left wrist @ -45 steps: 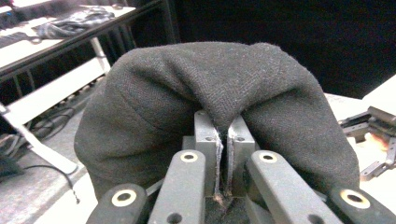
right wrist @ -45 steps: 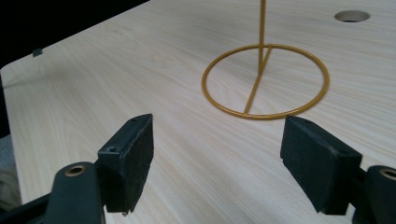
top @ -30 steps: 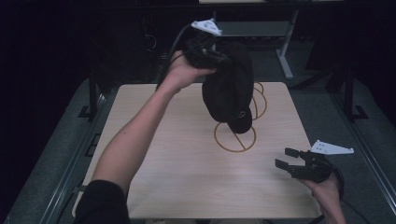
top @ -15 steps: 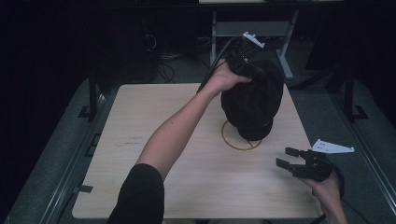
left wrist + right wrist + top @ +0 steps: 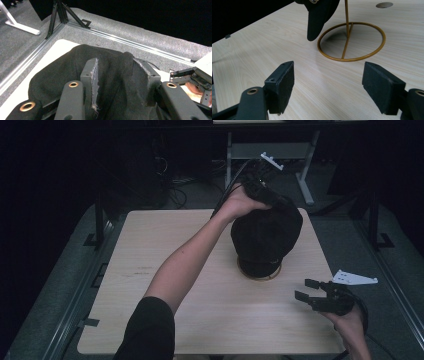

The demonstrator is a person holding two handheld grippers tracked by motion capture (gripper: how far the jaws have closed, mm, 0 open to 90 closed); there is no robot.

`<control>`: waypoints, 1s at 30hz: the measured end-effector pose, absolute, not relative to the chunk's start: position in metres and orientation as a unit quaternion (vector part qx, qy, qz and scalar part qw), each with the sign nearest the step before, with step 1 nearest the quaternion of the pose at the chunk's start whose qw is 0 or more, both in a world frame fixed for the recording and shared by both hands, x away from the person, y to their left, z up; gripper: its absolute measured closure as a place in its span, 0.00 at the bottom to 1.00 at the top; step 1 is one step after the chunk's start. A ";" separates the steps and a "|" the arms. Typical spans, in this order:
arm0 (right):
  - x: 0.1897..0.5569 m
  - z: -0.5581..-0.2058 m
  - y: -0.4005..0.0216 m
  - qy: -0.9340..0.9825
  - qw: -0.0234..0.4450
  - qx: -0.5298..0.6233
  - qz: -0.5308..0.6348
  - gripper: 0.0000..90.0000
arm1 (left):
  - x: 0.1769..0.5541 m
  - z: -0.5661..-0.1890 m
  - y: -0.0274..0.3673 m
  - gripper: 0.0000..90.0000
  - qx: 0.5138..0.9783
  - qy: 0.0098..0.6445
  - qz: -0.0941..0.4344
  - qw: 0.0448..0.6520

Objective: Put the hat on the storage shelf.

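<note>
Black cap (image 5: 266, 234) sits draped over the gold wire stand (image 5: 259, 269) mid-worktop (image 5: 150, 270), fabric apparently loose between the left claw's (image 5: 260, 187) just-opening jaws; lift straight up, right claw (image 5: 310, 291) spread, idle.

The black cap (image 5: 266, 235) on its gold wire stand (image 5: 259, 271) blocks the far right middle of the bench (image 5: 165, 245), with the left gripper (image 5: 260, 190) on top of it and that forearm slanting across the centre from the near edge. The left half of the bench lies bare. Between the stand and the right gripper (image 5: 306, 290), near right, runs an open strip.
</note>
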State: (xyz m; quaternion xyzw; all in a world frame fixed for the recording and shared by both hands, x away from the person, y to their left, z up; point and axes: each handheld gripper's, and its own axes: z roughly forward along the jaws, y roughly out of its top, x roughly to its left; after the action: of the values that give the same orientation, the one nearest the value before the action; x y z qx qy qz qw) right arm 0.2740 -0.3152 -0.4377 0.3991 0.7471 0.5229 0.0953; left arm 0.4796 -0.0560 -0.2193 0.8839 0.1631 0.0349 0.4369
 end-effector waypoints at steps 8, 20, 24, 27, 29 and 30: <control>0.271 -0.437 -0.318 0.743 0.099 0.402 0.525 0.28 | 0.474 -0.216 -0.048 0.58 0.887 0.161 0.043 0.432; 0.269 -0.439 -0.316 0.746 0.103 0.404 0.519 0.26 | 0.462 -0.206 -0.022 0.52 0.884 0.168 0.058 0.433; 0.270 -0.438 -0.313 0.748 0.104 0.403 0.517 0.25 | 0.461 -0.207 -0.010 0.51 0.881 0.178 0.059 0.434; 0.270 -0.438 -0.312 0.749 0.105 0.402 0.516 0.25 | 0.460 -0.208 -0.004 0.50 0.881 0.179 0.062 0.433; 0.270 -0.438 -0.312 0.749 0.105 0.403 0.515 0.24 | 0.460 -0.208 0.000 0.49 0.880 0.181 0.064 0.434; 0.270 -0.439 -0.312 0.749 0.105 0.404 0.515 0.24 | 0.459 -0.209 0.003 0.49 0.879 0.186 0.062 0.436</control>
State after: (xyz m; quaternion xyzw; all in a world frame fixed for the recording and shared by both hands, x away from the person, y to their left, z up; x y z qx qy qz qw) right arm 0.2697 -0.3119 -0.4385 0.4037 0.7490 0.5149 0.1045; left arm 0.4594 0.0025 -0.2094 0.8786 0.1857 0.0621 0.4356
